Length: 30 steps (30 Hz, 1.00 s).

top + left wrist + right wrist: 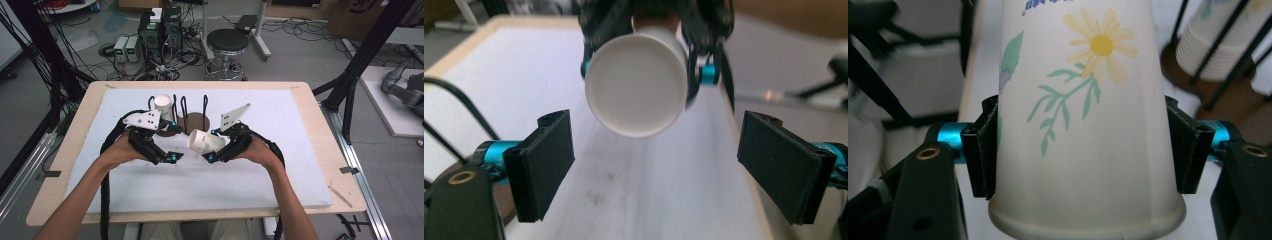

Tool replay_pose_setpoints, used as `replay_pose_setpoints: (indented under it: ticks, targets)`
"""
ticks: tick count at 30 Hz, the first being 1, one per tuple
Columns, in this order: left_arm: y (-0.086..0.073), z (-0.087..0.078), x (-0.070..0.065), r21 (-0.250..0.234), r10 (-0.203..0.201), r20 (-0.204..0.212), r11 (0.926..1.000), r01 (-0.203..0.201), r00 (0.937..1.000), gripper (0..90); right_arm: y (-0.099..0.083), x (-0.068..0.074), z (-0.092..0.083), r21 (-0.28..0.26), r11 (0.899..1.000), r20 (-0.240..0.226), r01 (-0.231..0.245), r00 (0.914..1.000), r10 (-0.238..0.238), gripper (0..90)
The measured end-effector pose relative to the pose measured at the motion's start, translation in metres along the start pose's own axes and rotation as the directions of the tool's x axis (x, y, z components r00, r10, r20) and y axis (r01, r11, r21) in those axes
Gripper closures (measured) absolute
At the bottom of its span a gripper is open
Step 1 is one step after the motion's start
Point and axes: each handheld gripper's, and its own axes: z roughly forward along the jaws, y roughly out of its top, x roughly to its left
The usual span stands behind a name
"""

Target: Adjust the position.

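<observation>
While the right gripper (1083, 150) clenches the flowered paper cup (204, 141) sideways above the white mat's (280, 170) middle, base toward the released left gripper (654, 165), a handover looks likely.

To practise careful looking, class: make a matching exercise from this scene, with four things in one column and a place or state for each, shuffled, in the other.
1 paper cup
2 left gripper
3 cup stack
4 stool

a jaws open, holding nothing
b on the floor beyond the table
c clamped in the right gripper
d in the wire rack

Pairs: 1-c, 2-a, 3-d, 4-b
</observation>
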Motion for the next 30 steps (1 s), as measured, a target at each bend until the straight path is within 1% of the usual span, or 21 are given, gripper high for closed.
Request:
replay_pose_setpoints:
  ticks: [3, 5, 6, 7, 9, 10, 11, 12, 13, 14, 15, 16, 17, 18, 21, 24, 26, 28, 29, 30]
  targets:
    - [0.001, 0.000, 0.002, 0.075, 0.004, -0.003, 0.9972, -0.003, 1.0000, 14.9, 0.006, 0.002, 0.001, 0.068, 0.998, 0.011, 0.003, 0.9999, -0.004, 30.6]
    - [0.002, 0.000, 0.003, 0.130, 0.006, -0.011, 0.9916, -0.005, 0.9999, 14.9, 0.010, 0.004, 0.003, 0.119, 0.993, 0.016, 0.008, 0.9998, -0.009, 30.6]
    - [0.002, 0.001, 0.004, 0.160, 0.011, -0.013, 0.9872, -0.009, 0.9999, 15.0, 0.012, 0.005, 0.004, 0.144, 0.990, 0.017, 0.014, 0.9997, -0.016, 30.6]
    - [0.002, 0.002, 0.004, 0.191, 0.017, -0.014, 0.9816, -0.014, 0.9998, 15.0, 0.014, 0.006, 0.005, 0.165, 0.986, 0.020, 0.016, 0.9996, -0.019, 30.6]
    - [0.003, 0.005, 0.005, 0.263, 0.034, -0.009, 0.9643, -0.030, 0.9994, 15.0, 0.018, 0.008, 0.007, 0.214, 0.977, 0.019, 0.023, 0.9994, -0.028, 30.5]
    - [0.003, 0.007, 0.005, 0.275, 0.030, -0.001, 0.9609, -0.029, 0.9995, 15.0, 0.021, 0.009, 0.008, 0.240, 0.970, 0.021, 0.028, 0.9992, -0.034, 30.6]
    - [0.004, 0.008, 0.006, 0.298, 0.032, 0.008, 0.9539, -0.033, 0.9995, 15.1, 0.023, 0.010, 0.009, 0.257, 0.966, 0.023, 0.035, 0.9988, -0.043, 30.6]
    - [0.004, 0.010, 0.006, 0.322, 0.042, 0.019, 0.9457, -0.046, 0.9989, 15.1, 0.026, 0.011, 0.010, 0.279, 0.959, 0.024, 0.046, 0.9982, -0.054, 30.6]
    - [0.005, 0.012, 0.006, 0.338, 0.046, 0.026, 0.9396, -0.052, 0.9986, 15.2, 0.028, 0.012, 0.011, 0.304, 0.952, 0.032, 0.037, 0.9983, -0.049, 30.6]
    - [0.006, 0.014, 0.006, 0.357, 0.048, 0.031, 0.9322, -0.056, 0.9983, 15.2, 0.030, 0.013, 0.012, 0.321, 0.946, 0.030, 0.037, 0.9984, -0.049, 30.6]
    - [0.006, 0.016, 0.005, 0.362, 0.049, 0.031, 0.9305, -0.057, 0.9983, 15.2, 0.032, 0.014, 0.014, 0.338, 0.940, 0.029, 0.043, 0.9980, -0.056, 30.6]
    - [0.007, 0.017, 0.005, 0.361, 0.047, 0.031, 0.9308, -0.055, 0.9984, 15.2, 0.033, 0.014, 0.015, 0.348, 0.936, 0.031, 0.049, 0.9975, -0.064, 30.6]
    - [0.008, 0.019, 0.005, 0.363, 0.048, 0.037, 0.9299, -0.058, 0.9981, 15.2, 0.035, 0.015, 0.016, 0.365, 0.929, 0.032, 0.053, 0.9971, -0.069, 30.6]
    - [0.009, 0.020, 0.005, 0.370, 0.051, 0.041, 0.9271, -0.062, 0.9979, 15.2, 0.036, 0.016, 0.017, 0.375, 0.925, 0.030, 0.059, 0.9967, -0.076, 30.6]
    - [0.012, 0.024, 0.005, 0.379, 0.060, 0.051, 0.9224, -0.075, 0.9969, 15.2, 0.039, 0.017, 0.018, 0.379, 0.923, 0.025, 0.067, 0.9963, -0.083, 30.6]
    - [0.015, 0.028, 0.004, 0.367, 0.063, 0.051, 0.9272, -0.077, 0.9967, 15.2, 0.040, 0.017, 0.019, 0.383, 0.921, 0.026, 0.070, 0.9958, -0.087, 30.6]
    - [0.017, 0.031, 0.004, 0.370, 0.063, 0.061, 0.9254, -0.081, 0.9961, 15.2, 0.040, 0.018, 0.020, 0.388, 0.919, 0.020, 0.066, 0.9966, -0.080, 30.5]
    - [0.018, 0.035, 0.003, 0.366, 0.064, 0.064, 0.9268, -0.083, 0.9959, 15.3, 0.040, 0.018, 0.021, 0.389, 0.918, 0.019, 0.071, 0.9962, -0.085, 30.6]
    - [0.019, 0.036, 0.004, 0.372, 0.068, 0.068, 0.9239, -0.088, 0.9954, 15.3, 0.040, 0.018, 0.021, 0.389, 0.918, 0.017, 0.073, 0.9961, -0.086, 30.6]
    - [0.020, 0.038, 0.004, 0.374, 0.067, 0.070, 0.9234, -0.089, 0.9953, 15.3, 0.040, 0.018, 0.022, 0.388, 0.918, 0.014, 0.075, 0.9961, -0.087, 30.5]
